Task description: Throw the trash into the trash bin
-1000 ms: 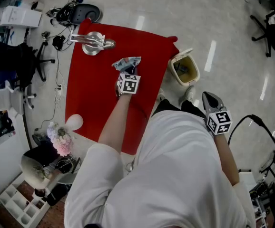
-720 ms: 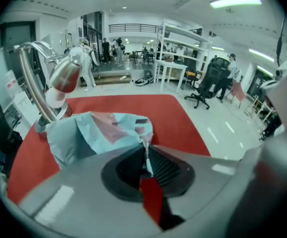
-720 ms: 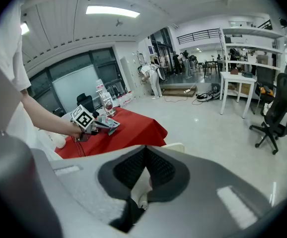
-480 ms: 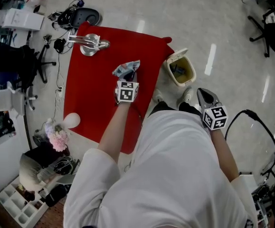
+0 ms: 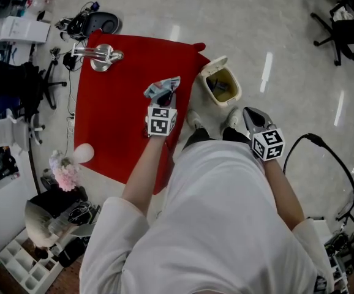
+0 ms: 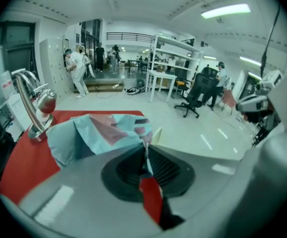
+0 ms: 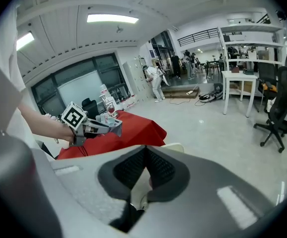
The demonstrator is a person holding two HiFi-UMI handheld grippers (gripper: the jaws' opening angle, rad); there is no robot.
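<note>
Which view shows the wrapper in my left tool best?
Left gripper view: the crumpled wrapper sits close up, pinched between the left tool's jaws. Head view shows it small at the tool's tip; right gripper view shows it tiny, far off.

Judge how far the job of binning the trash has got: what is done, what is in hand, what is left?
Done: the left gripper is shut on the crumpled wrapper. In hand: the wrapper hangs above the red mat, short of the trash bin, whose lid stands open. Left: carrying it over the bin and letting go. The right gripper is shut and empty.
</note>
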